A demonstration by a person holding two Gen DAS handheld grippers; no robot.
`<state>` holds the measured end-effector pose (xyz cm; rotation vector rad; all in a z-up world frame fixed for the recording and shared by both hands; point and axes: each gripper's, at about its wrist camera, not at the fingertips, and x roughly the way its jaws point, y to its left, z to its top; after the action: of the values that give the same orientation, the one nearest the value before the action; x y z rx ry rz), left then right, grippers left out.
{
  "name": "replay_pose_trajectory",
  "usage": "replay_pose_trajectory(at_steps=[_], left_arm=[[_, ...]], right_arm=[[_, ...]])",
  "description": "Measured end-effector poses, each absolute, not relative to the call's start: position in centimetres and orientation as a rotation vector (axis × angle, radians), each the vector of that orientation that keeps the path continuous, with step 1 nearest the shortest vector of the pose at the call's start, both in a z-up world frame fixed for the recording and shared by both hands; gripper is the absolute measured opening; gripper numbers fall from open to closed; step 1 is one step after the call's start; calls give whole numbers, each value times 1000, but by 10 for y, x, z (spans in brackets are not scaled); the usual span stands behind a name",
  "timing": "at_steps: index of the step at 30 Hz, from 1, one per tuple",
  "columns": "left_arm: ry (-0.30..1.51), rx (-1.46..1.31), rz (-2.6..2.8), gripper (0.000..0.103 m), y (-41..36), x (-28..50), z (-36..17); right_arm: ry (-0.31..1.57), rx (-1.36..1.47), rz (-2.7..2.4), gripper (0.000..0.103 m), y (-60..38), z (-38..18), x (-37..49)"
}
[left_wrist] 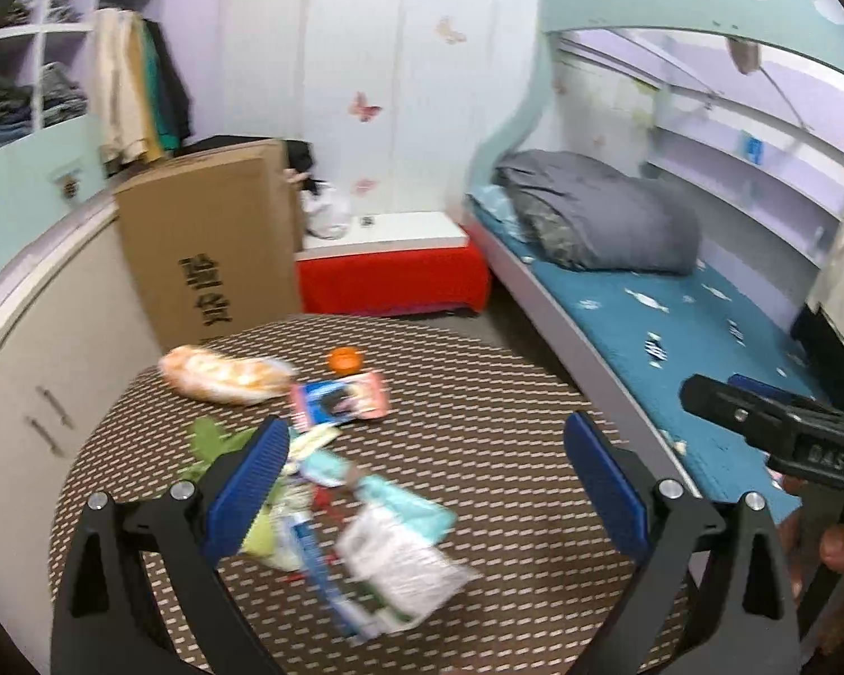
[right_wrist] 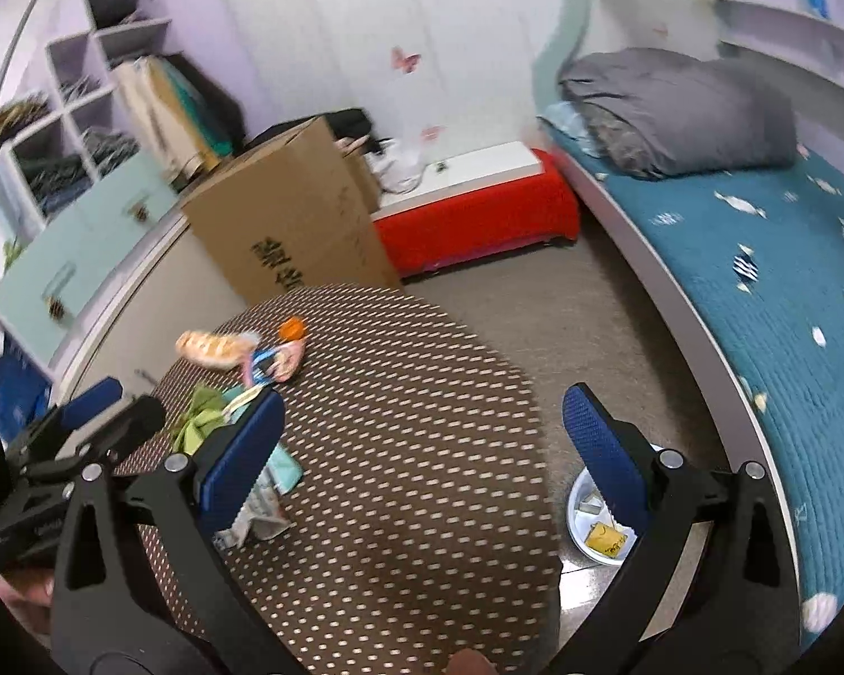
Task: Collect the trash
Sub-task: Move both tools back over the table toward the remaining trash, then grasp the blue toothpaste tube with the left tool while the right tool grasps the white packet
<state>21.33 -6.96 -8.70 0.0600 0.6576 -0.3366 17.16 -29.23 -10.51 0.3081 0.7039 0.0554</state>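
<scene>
Left wrist view: the left hand-held gripper [left_wrist: 422,484] hangs wide open and empty over a heap of wrappers [left_wrist: 360,534] low in the frame on the round tabletop [left_wrist: 478,394]. The right hand-held gripper [right_wrist: 422,461] is open and empty too. A white bin [right_wrist: 596,529] sits lower right on the floor. Likely next: lower and pinch one wrapper.

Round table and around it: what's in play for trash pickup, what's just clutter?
In play:
- wrapper pile
- bread-like packet
- pink-blue packet
- orange lid
- green scrap
- white bin on the floor
- left gripper, right gripper, both open

Just there:
- cardboard box
- red bench
- grey duvet
</scene>
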Motion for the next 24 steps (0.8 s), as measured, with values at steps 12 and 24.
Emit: replay_pose_trajectory(at_steps=[12,24], left_arm=[[709,1,-147,96,20,205,-123],[803,-12,-101,96,45,194,-159]], right_arm=[[807,169,237,97,-200,-140,185],[929,69,358,65,-140,-192,209]])
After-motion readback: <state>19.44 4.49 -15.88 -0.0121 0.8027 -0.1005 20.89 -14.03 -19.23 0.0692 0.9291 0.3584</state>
